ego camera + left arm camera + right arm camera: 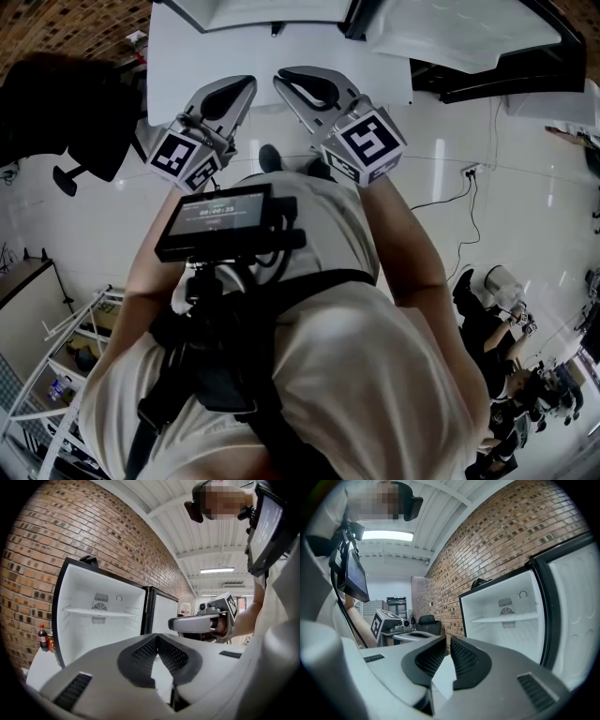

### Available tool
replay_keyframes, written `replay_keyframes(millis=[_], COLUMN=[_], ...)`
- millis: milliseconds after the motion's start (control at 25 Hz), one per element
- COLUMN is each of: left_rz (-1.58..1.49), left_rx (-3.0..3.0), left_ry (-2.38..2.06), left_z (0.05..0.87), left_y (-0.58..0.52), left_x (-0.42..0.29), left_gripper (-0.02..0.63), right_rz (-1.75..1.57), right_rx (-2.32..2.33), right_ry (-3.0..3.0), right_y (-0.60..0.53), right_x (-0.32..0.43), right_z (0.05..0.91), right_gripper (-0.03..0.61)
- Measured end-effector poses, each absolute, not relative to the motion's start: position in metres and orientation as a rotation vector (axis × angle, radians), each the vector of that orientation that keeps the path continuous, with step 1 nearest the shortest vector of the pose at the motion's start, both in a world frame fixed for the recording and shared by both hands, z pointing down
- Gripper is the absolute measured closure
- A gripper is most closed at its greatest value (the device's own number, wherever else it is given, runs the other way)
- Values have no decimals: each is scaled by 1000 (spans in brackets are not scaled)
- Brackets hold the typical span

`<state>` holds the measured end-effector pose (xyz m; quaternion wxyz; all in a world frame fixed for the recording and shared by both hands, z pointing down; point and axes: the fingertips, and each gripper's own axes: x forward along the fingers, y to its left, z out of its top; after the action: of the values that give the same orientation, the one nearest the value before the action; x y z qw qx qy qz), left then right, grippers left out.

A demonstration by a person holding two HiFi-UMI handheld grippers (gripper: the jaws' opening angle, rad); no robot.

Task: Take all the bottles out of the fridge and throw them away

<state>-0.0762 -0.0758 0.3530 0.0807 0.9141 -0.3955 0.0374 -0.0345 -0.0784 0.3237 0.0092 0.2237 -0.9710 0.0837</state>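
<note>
The open fridge [101, 620] is white inside, with one bare shelf [101, 612] and no bottles that I can see. The right gripper view shows the same fridge [506, 630]. A dark bottle with a red label [42, 637] and a red container [50, 641] stand on a white surface left of the fridge, against the brick wall. My left gripper [157, 637] is shut and holds nothing. It is held level in front of the fridge [225, 98]. My right gripper [447, 641] has its jaws almost together, and they are empty. It is held beside the left [309, 89].
A black office chair [56, 112] stands at the left by the brick wall. A cable [450, 202] runs across the glossy white floor at the right. People sit at the lower right [497, 328]. A white rack [75, 337] is at the lower left.
</note>
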Motion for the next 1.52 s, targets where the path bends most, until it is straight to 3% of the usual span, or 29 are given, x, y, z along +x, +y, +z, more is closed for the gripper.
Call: replay_keyframes(millis=[1040, 1160, 1520], left_rz=[133, 129, 135], left_rx=[2751, 2746, 2748], left_ry=[-1176, -1179, -1182], left_z=[352, 352, 353], left_y=[-75, -76, -74], left_x=[-75, -75, -76], left_gripper=[604, 604, 604], right_rz=[273, 236, 262], right_rx=[697, 705, 717], right_ry=[-3035, -3037, -3048], right_y=[-81, -81, -82], right_x=[-36, -34, -32], right_z=[324, 322, 322], right_gripper=[546, 573, 575])
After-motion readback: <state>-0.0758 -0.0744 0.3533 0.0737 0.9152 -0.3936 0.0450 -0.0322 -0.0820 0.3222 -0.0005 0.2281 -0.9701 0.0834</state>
